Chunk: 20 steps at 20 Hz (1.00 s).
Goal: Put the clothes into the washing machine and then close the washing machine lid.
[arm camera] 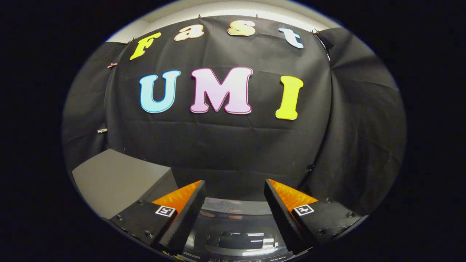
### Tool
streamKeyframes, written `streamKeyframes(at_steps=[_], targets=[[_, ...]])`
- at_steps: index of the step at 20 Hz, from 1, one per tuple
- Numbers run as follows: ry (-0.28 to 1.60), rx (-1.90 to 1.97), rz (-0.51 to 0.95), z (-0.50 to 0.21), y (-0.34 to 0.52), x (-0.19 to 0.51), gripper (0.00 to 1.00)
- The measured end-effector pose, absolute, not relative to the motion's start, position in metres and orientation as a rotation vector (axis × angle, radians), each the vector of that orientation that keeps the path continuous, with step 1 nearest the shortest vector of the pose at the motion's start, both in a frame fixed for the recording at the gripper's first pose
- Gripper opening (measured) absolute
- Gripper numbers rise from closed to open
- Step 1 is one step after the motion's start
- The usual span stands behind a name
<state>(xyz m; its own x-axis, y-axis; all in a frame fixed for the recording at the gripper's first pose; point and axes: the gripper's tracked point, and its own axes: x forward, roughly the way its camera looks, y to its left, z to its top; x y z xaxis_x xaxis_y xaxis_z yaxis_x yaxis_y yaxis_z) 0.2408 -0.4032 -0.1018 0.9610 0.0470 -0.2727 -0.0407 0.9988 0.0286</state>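
Black cloth is faced by the gripper point(233, 203), held wide and empty above the washing machine lid point(233, 236), which is best pressed down squarely until closed.

black cloth wall point(233, 145) behind | grey box point(116, 178) beside it
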Motion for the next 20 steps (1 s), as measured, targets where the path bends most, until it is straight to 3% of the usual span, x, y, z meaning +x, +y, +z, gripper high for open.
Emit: streamKeyframes(at_steps=[9, 20], targets=[[0.21, 0.094, 0.0, -0.055, -0.347, 0.213, 1.0], [0.148, 0.18, 0.138, -0.007, -0.089, 0.127, 1.0]])
